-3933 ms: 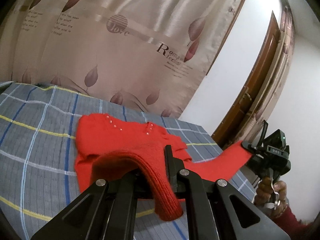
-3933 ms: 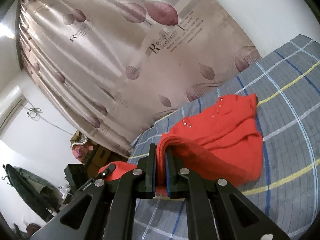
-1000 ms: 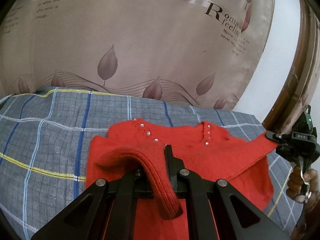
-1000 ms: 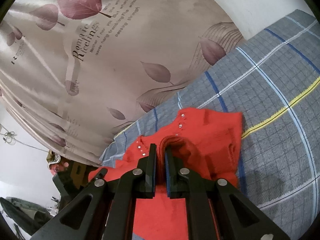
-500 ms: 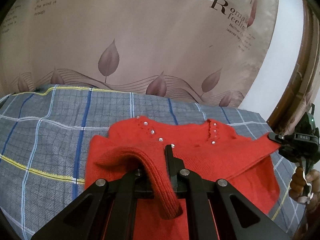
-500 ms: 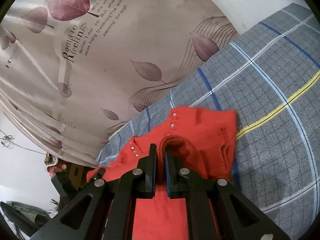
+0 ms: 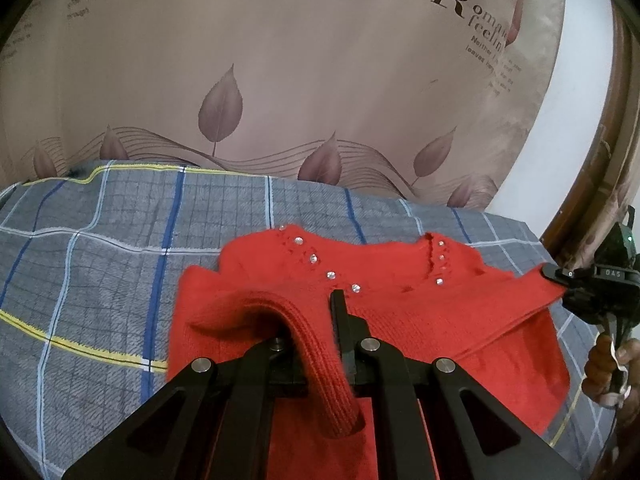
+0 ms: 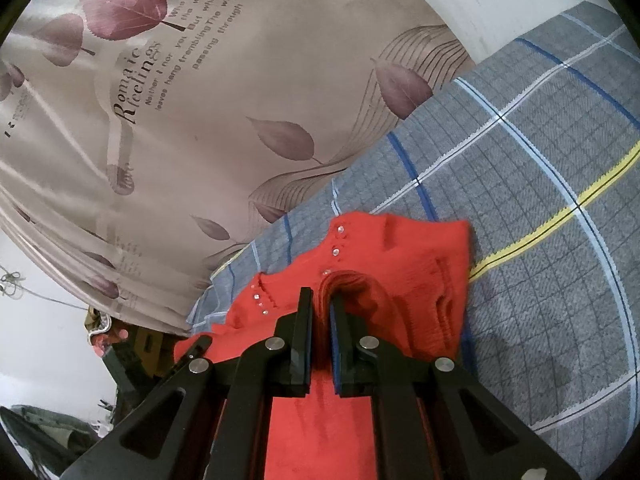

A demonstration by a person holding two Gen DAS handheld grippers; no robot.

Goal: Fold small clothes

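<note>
A small red knit sweater (image 7: 400,280) with silver studs at the neckline lies on a grey plaid bed cover (image 7: 100,260). My left gripper (image 7: 316,320) is shut on the sweater's ribbed hem edge, which bunches between the jaws. My right gripper (image 8: 320,312) is shut on the other side of the same hem, in the right wrist view of the sweater (image 8: 420,260). The right gripper also shows at the far right of the left wrist view (image 7: 592,284), pinching the cloth. The hem is lifted over the sweater's body toward the neckline.
A beige curtain (image 7: 280,80) with leaf prints hangs right behind the bed. A brown wooden door frame (image 7: 600,160) stands at the right. The plaid cover (image 8: 560,200) extends to the right of the sweater.
Both grippers have carried the hem forward toward the neckline. The sweater now sits closer and larger, with the lifted half nearer the studs.
</note>
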